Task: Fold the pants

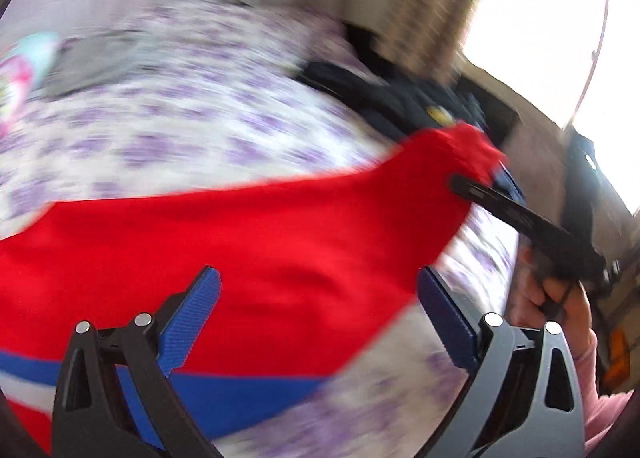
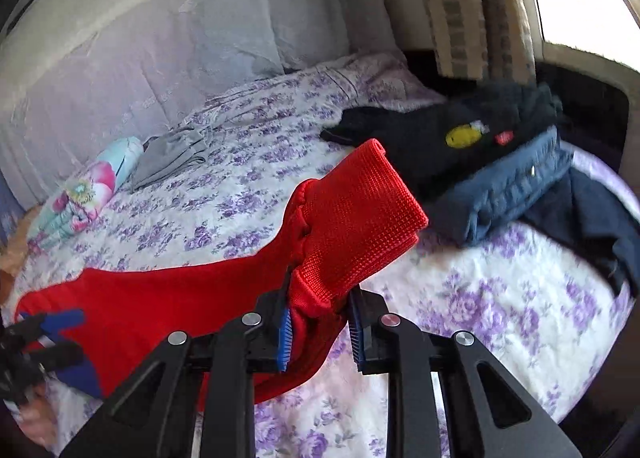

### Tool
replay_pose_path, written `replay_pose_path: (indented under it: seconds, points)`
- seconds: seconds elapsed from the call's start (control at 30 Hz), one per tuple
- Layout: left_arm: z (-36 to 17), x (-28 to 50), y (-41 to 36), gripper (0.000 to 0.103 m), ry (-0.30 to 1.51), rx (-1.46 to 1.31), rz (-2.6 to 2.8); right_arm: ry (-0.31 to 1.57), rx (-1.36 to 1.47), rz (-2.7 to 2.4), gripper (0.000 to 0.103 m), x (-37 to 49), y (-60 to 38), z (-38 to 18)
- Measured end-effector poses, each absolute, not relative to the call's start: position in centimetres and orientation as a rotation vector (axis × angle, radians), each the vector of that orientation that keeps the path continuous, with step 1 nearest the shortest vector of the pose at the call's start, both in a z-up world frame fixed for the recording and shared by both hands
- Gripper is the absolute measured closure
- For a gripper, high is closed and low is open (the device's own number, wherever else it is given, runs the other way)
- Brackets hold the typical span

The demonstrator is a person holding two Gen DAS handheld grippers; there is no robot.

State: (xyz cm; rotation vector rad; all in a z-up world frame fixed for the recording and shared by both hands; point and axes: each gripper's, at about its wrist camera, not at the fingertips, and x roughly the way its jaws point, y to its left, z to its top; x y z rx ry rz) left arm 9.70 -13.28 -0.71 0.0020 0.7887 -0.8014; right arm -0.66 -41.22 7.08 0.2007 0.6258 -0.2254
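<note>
Red pants with a blue and white stripe lie stretched across the flowered bed. My left gripper is open, its blue pads spread wide over the red cloth near the striped end. My right gripper is shut on the red pants at the ribbed waistband, which stands up above the jaws. The right gripper also shows in the left wrist view, pinching the far red corner. The left gripper shows at the far left of the right wrist view, over the striped end.
A pile of folded dark clothes lies at the bed's right side, near the window. A grey garment and a flowered bundle lie at the far left. The bedsheet is white with purple flowers.
</note>
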Motion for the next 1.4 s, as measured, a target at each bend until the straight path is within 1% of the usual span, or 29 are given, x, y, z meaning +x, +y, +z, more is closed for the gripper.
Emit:
replay_pose_path:
  seconds: [0.13, 0.27, 0.4, 0.6, 0.8, 1.03, 1.27, 1.33, 1.4]
  points:
    - [-0.1, 11.0, -5.8, 0.006, 0.751, -0.100, -0.632, 0.552, -0.134, -0.218, 0.080, 0.0, -33.9, 9.4]
    - [-0.2, 11.0, -0.5, 0.006, 0.723, -0.163, -0.504, 0.525, -0.406, -0.155, 0.081, 0.8, -26.5, 9.1]
    - [-0.5, 10.8, 2.5, 0.006, 0.700, -0.185, -0.420, 0.532, -0.613, -0.056, 0.081, 0.9, -20.8, 6.7]
    - [-2.6, 11.2, 5.1, 0.006, 0.747, -0.281, -0.424, 0.585, -0.825, 0.003, 0.081, 1.4, -16.4, 3.1]
    - [-2.8, 11.4, 5.8, 0.006, 0.745, -0.341, -0.456, 0.588, -0.942, 0.042, 0.081, 0.4, -14.2, 1.9]
    - [-2.8, 11.2, 5.7, 0.006, 0.738, -0.336, -0.457, 0.568, -1.025, 0.079, 0.081, -0.3, -13.0, 0.8]
    - [-2.8, 11.3, 5.7, 0.006, 0.739, -0.339, -0.453, 0.516, -0.919, 0.015, 0.081, 0.8, -12.5, 2.5]
    - [-2.8, 11.3, 5.7, 0.006, 0.737, -0.335, -0.455, 0.556, -0.972, 0.082, 0.078, 1.1, -12.0, 1.7]
    - [-2.8, 11.2, 5.7, 0.006, 0.736, -0.338, -0.454, 0.603, -1.009, 0.145, 0.070, 1.2, -11.8, 0.6]
